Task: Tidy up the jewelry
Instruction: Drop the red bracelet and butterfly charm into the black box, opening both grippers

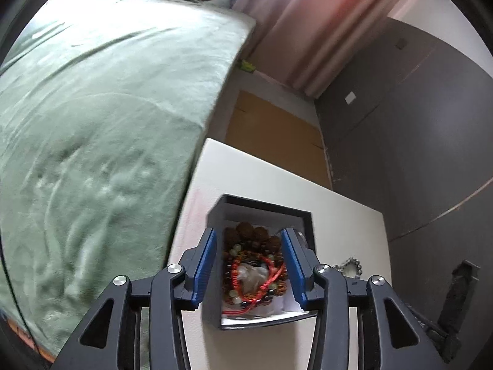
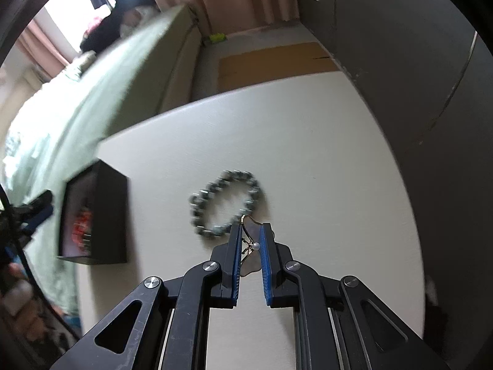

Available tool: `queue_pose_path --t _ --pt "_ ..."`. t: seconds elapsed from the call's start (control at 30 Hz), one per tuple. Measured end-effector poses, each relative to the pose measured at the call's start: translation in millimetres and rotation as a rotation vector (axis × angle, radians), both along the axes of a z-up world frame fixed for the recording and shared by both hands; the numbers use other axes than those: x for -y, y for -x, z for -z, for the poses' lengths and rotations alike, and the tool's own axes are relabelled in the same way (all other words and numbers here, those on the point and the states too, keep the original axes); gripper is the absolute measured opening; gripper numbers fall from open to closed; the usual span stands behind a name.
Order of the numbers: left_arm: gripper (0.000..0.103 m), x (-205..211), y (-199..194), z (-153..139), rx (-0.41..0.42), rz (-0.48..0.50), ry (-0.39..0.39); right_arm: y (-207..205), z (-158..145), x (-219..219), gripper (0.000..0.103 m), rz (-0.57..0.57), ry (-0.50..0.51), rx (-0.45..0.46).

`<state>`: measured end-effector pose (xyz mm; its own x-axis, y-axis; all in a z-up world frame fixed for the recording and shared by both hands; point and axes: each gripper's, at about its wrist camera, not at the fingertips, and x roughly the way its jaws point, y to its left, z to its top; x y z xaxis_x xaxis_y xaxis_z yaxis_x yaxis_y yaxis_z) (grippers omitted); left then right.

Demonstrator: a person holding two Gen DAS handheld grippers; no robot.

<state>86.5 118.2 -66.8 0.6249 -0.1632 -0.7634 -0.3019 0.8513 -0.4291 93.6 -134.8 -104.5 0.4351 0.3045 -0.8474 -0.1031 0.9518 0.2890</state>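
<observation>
The box [image 1: 262, 212] near the table's [image 2: 308, 141] left edge is black outside and white within, holding brown, pale green and amber beads [image 1: 246, 240] and a red cord [image 1: 265, 273]. The table is off-white. Near its middle, the bracelet [image 2: 226, 205] is grey-green. The gripper pads [image 2: 264, 252] are blue on black fingers. The bedspread [image 1: 107, 108] is sage green and the curtains [image 1: 308, 30] dusty pink.
</observation>
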Motion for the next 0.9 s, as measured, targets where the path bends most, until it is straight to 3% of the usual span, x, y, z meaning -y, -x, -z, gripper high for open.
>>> queue_pose_path --t 0.2,0.33,0.43,0.7,0.8,0.87,0.9 --pt "0.045 -12.6 10.9 -10.8 0.034 -0.018 0.017 16.2 -21.0 -27.5 0.013 -0.058 -0.155 0.065" --pt "0.060 -21.4 17.2 -16.2 0.050 -0.036 0.021 20.1 -30.6 -61.7 0.013 -0.131 -0.241 0.105" --pt "0.061 -28.0 20.1 -18.7 0.064 -0.046 0.037 26.2 -34.6 -85.9 0.013 -0.180 -0.284 0.132" --pt "0.061 -43.3 25.3 -17.1 0.067 -0.083 0.076 25.8 -23.4 -128.8 0.013 -0.227 -0.324 0.105" --pt "0.061 -44.5 26.0 -18.5 0.071 -0.086 0.072 24.6 -21.4 -134.4 0.014 -0.252 -0.393 0.096" --pt "0.061 -44.7 25.9 -18.8 0.070 -0.084 0.067 21.6 -14.8 -137.5 0.023 -0.267 -0.405 0.045" --pt "0.061 -44.7 25.6 -18.4 0.067 -0.083 0.066 21.0 -12.4 -137.7 0.037 -0.269 -0.408 0.033"
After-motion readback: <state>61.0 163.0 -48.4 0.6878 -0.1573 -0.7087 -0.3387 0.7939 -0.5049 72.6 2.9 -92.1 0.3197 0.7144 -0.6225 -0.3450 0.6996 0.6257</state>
